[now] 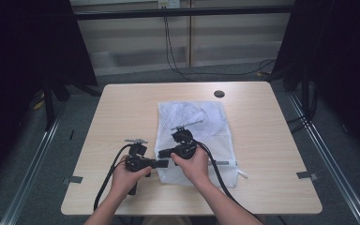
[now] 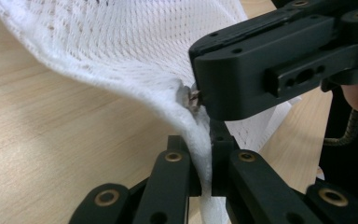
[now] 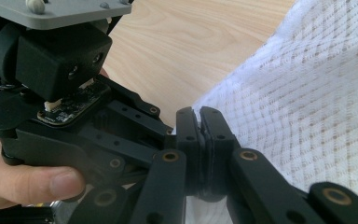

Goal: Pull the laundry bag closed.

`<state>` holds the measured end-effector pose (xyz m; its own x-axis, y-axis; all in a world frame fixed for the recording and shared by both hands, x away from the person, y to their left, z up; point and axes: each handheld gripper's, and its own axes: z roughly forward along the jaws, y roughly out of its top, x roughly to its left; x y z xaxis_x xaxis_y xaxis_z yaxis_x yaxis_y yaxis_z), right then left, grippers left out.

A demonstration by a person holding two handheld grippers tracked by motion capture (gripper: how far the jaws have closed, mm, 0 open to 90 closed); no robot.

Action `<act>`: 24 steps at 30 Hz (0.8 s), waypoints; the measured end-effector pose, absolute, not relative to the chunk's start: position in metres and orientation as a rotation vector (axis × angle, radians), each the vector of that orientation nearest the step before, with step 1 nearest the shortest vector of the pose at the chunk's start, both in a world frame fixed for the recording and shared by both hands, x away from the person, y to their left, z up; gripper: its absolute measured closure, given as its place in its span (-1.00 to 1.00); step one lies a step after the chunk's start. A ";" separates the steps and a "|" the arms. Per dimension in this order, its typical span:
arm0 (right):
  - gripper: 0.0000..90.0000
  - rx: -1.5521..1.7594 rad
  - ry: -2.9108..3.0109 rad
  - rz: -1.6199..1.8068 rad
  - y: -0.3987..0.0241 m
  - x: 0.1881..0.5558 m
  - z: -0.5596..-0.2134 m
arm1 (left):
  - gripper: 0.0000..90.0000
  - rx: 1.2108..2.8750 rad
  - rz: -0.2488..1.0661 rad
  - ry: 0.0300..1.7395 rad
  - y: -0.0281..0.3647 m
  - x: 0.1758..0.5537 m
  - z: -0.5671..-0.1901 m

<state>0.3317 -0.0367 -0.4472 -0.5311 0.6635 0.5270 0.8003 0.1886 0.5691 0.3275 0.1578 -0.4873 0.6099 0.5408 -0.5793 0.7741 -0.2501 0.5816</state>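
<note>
Pinching the mesh bag point(image 1: 192, 126) at its near-left corner, you have both grippers working almost on top of each other. The bag lies flat on the table point(image 1: 122, 112), spread away from you toward the round grommet point(image 1: 219, 93), with that one corner lifted off the wood. Your left gripper point(image 2: 200, 158) has its jaws pressed together on the bag's folded edge. Your right gripper point(image 3: 199, 135) also has its jaws closed tight, apparently on the small metal zip pull point(image 2: 193, 99) that sits just above the left jaws; whether it has the pull itself or only mesh beside it is hard to tell.

This looks like the start of unzipping, so treat the left gripper as the anchor: hold it steady and low, keeping the edge taut. Draw the right gripper away along the bag's near edge, in line with the zip, not upward, or the mesh will bunch and the slider may jam. Check the right jaws hold the pull squarely before you draw. The two tools are nearly touching, so separate them smoothly and keep the cables point(image 1: 108, 178) clear of the bag.
</note>
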 end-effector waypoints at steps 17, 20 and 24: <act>0.93 -1.437 -2.231 -1.264 -0.050 0.333 -0.449 | 0.98 1.927 -0.308 1.071 0.160 0.327 -0.485; 0.93 -1.433 -2.218 -1.270 -0.052 0.332 -0.450 | 0.98 1.934 -0.306 1.072 0.159 0.327 -0.485; 0.93 -1.439 -2.220 -1.261 -0.053 0.332 -0.451 | 0.98 1.934 -0.306 1.076 0.159 0.326 -0.484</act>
<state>0.3318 -0.0532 -0.4514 -0.5007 0.6457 0.5765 0.8258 0.1567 0.5418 0.3264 0.1586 -0.4841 0.5952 0.5655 -0.5709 0.7814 -0.2414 0.5755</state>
